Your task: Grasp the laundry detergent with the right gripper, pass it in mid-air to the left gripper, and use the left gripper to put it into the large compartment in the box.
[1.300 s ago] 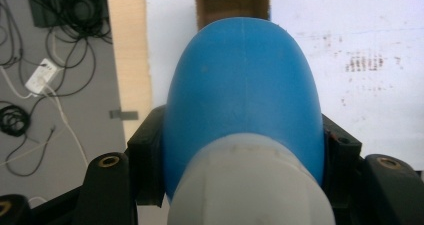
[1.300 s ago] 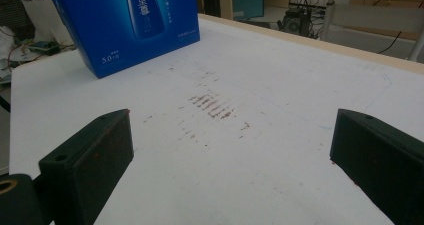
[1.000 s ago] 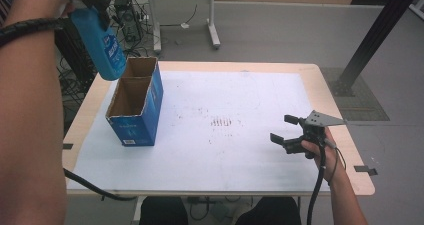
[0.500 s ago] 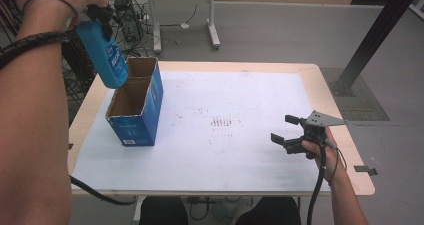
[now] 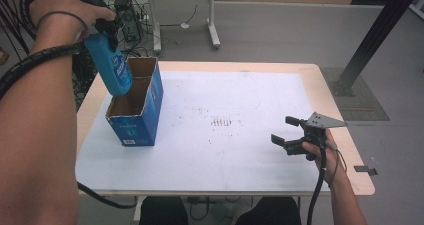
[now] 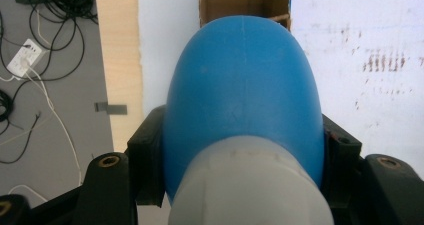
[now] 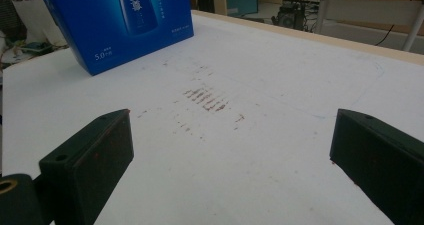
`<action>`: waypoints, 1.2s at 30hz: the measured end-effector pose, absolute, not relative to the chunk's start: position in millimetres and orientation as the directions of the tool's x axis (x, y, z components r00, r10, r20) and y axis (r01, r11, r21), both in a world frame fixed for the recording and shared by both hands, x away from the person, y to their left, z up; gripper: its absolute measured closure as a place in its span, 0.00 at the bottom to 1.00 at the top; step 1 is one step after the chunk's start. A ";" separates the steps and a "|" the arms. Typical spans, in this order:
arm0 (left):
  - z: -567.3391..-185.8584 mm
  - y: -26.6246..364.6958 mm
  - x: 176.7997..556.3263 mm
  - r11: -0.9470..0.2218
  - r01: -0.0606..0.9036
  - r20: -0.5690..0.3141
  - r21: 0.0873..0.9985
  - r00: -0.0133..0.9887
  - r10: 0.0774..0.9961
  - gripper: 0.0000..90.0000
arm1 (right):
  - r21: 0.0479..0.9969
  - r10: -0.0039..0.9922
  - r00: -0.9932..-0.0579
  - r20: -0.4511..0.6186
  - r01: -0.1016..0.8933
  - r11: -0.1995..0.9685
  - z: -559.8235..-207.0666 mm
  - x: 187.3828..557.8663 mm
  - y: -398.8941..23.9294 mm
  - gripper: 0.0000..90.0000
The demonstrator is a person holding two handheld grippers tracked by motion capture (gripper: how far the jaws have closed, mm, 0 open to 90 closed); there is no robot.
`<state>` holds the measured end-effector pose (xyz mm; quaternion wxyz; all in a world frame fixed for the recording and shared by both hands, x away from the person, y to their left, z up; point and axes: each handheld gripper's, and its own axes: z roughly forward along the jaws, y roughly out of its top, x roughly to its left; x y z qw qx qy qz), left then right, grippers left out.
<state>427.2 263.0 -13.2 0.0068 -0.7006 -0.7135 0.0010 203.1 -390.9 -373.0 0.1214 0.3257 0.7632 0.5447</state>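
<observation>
The left tool (image 5: 102,27) is clenched on a blue bottle (image 5: 111,65), its two black jaws pressing the bottle's sides just below the pale neck, as the left gripper view shows, where the bottle (image 6: 242,95) bulges out between them. The bottle hangs bottom-down from the tool, slightly tilted, with its lower end over the open top of a blue carton (image 5: 136,110). In the high view that end overlaps the carton's left rim; whether it has passed below the rim or touches the cardboard I cannot tell. Looking down past the bottle, the left gripper view shows the brown inside of the carton (image 6: 235,2) straight beyond the bottle's far end, so the bottle is lined up with the opening.

The carton stands upright near the left edge of the bench (image 5: 300,72), on the white sheet (image 5: 240,100) that covers most of it. Faint reddish marks (image 5: 224,121) lie on the sheet near its middle.

The right tool (image 5: 290,133) is released, jaws wide apart with nothing between them, resting low on the bench at the right side, well apart from the carton and bottle. Its own view looks across the sheet, with the marks (image 7: 207,99) ahead and the carton's printed side (image 7: 120,20) at the far left.
</observation>
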 end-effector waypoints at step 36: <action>-61.8 257.8 433.9 0.001 0.998 -0.005 -0.067 -0.001 1.000 0.42 | 0.908 0.627 -0.758 0.179 0.373 0.193 -378.0 202.6 -386.8 0.04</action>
